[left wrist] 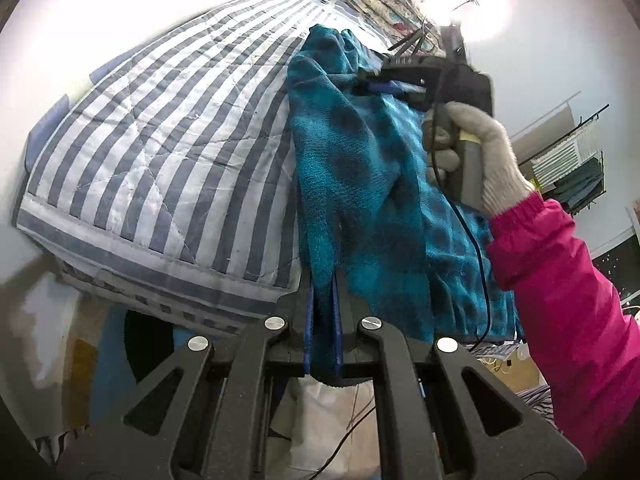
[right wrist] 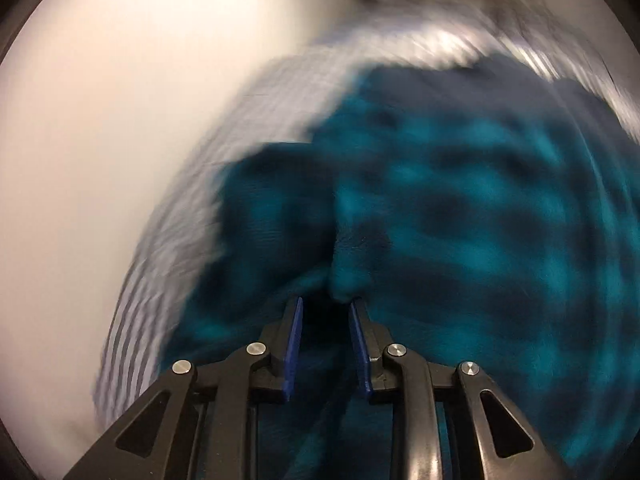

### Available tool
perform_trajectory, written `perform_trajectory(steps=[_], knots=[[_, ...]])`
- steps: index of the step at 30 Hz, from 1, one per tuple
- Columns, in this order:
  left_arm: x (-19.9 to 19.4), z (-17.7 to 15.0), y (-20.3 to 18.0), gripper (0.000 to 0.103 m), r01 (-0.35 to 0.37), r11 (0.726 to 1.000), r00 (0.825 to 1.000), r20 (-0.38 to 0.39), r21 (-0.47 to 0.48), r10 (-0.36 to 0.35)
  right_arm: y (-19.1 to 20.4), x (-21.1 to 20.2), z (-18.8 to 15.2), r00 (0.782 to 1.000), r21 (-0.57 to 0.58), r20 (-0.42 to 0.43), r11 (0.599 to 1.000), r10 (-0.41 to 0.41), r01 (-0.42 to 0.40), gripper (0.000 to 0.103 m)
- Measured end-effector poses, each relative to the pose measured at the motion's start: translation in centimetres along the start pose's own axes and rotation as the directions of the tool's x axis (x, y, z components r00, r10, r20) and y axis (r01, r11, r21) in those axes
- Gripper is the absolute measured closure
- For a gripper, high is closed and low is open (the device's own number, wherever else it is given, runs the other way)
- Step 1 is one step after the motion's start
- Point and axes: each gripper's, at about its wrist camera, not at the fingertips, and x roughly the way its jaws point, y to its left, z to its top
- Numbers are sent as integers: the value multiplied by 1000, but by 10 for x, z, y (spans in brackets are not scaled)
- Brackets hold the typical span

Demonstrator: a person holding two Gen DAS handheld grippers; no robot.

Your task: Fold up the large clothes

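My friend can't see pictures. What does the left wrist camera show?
The left gripper has its jaws shut on an edge of a fuzzy teal garment lying on a blue-and-white striped quilt. At right, a hand in a knit glove with a pink sleeve holds the right gripper over the far end.

The teal fleece garment [left wrist: 352, 184], mottled with darker blue-black blotches, has a thick, fuzzy pile. It lies rumpled along the right-hand edge of the bed, over a striped quilt [left wrist: 160, 148], reaching from the near edge toward the far end. One bunched fold rises from its near end, and loose folds ridge its length.
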Motion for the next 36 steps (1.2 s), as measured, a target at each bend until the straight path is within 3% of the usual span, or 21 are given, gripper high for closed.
perform_trajectory(steps=[3,7,10,13,16,18,23,24,27,28,29,32,36], knots=[[0,0,-4,98,2,1000,1000,0,11,-2,-14,2,3,1000,40,-21,999,5,-4,74],[-5,0,-17,98,10,999,1000,19,50,-11,16,-24,5,999,-60,16,997,-45,46,60],[-9,0,-28,98,5,996,999,37,89,-9,47,-38,3,999,-122,-12,992,35,-36,42],[-10,-1,-35,98,13,994,999,43,112,-18,88,-37,-6,994,-225,-93,971,60,-80,39],[-10,-1,-43,98,14,991,999,49,134,-20,112,-32,-26,985,-297,-171,952,24,-75,35],[-9,-1,-49,98,16,989,998,53,149,-24,131,-17,-39,972,-349,-232,936,-41,-44,34],[-5,-1,-58,98,-3,984,998,59,178,-7,149,20,-74,939,-489,-252,868,-236,87,35],[-3,-1,-60,98,-7,983,998,56,184,-3,149,25,-77,934,-499,-251,861,-254,100,38],[7,-3,-66,98,-19,980,999,37,198,12,142,32,-86,927,-532,-201,830,-315,167,71],[9,-4,-67,98,-21,979,999,33,201,15,139,30,-85,933,-524,-190,835,-305,166,83],[10,-4,-69,98,-25,979,999,32,204,19,131,26,-82,941,-495,-190,855,-279,154,89],[11,-5,-74,98,-35,976,999,41,217,27,95,9,-70,974,-332,-196,942,-115,44,94],[14,-8,-93,98,-38,966,998,49,257,27,50,-20,-65,988,-182,-123,976,96,-117,95]])
